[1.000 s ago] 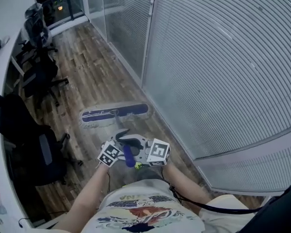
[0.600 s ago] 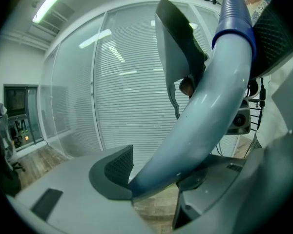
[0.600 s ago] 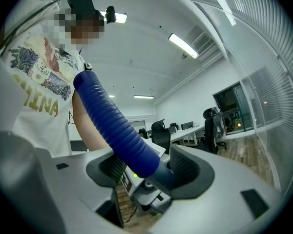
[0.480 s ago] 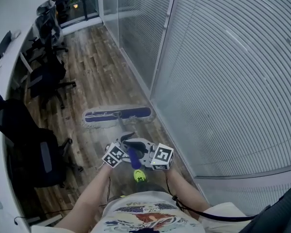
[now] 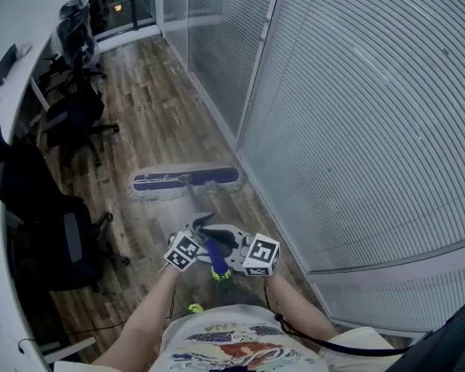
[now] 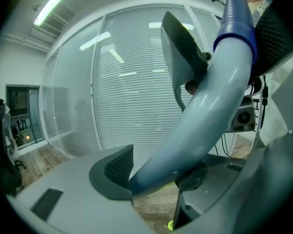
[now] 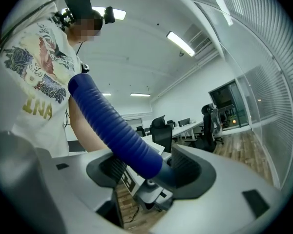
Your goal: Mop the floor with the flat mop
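Note:
The flat mop head (image 5: pixel 186 181), blue with a pale fringe, lies flat on the wood floor (image 5: pixel 151 122) near the glass wall. Its pole (image 5: pixel 201 217) runs back to my hands. My left gripper (image 5: pixel 195 242) is shut on the grey pole (image 6: pixel 200 111), which crosses between its jaws in the left gripper view. My right gripper (image 5: pixel 234 248) is shut on the blue ribbed handle grip (image 7: pixel 119 130), just behind the left one. The handle's end (image 5: pixel 219 273) is yellow-green.
A glass partition with blinds (image 5: pixel 349 130) runs along the right. Black office chairs (image 5: pixel 50 231) and a white desk edge (image 5: pixel 8 91) line the left. A small yellow-green ball (image 5: pixel 194 308) lies on the floor by my body.
The mop head has slid slightly forward and left along the glass wall. Both grippers keep their hold on the handle, and the view has shifted a little.

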The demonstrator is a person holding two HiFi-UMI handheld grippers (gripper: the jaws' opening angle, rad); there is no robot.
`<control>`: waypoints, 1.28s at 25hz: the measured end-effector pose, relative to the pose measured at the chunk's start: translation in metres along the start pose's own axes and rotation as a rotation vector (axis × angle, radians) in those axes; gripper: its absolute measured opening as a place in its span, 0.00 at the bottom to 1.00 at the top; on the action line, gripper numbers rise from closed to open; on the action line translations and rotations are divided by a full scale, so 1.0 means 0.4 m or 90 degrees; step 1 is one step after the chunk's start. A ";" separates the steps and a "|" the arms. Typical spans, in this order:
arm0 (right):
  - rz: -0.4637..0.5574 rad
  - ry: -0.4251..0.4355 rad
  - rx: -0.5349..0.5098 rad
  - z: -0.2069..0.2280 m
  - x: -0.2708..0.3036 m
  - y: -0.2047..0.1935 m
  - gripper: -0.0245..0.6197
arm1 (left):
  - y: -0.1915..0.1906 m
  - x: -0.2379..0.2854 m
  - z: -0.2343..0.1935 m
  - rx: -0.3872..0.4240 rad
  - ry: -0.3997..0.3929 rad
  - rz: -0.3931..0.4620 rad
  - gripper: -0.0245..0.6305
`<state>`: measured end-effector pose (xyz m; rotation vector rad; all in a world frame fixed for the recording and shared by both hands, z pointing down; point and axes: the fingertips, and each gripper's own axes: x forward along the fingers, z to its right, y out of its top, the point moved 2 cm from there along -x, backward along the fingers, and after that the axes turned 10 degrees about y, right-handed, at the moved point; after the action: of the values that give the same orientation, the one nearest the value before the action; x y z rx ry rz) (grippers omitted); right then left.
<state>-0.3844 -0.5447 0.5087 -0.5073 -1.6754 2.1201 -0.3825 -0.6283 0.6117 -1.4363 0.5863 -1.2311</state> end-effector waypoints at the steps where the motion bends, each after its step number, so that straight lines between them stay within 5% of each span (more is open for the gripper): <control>1: -0.007 -0.001 -0.002 -0.034 0.012 -0.002 0.44 | 0.001 -0.029 0.020 -0.004 0.002 0.007 0.32; 7: -0.031 -0.028 -0.010 -0.280 0.098 -0.067 0.44 | -0.044 -0.231 0.183 -0.032 -0.005 0.044 0.33; 32: 0.005 -0.189 -0.002 -1.247 0.415 -0.367 0.44 | -0.323 -1.019 0.880 0.053 -0.165 0.046 0.33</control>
<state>-0.2628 -0.0133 0.5352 -0.2053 -1.8324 2.2886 -0.2372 -0.0943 0.6348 -1.4630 0.4019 -0.9818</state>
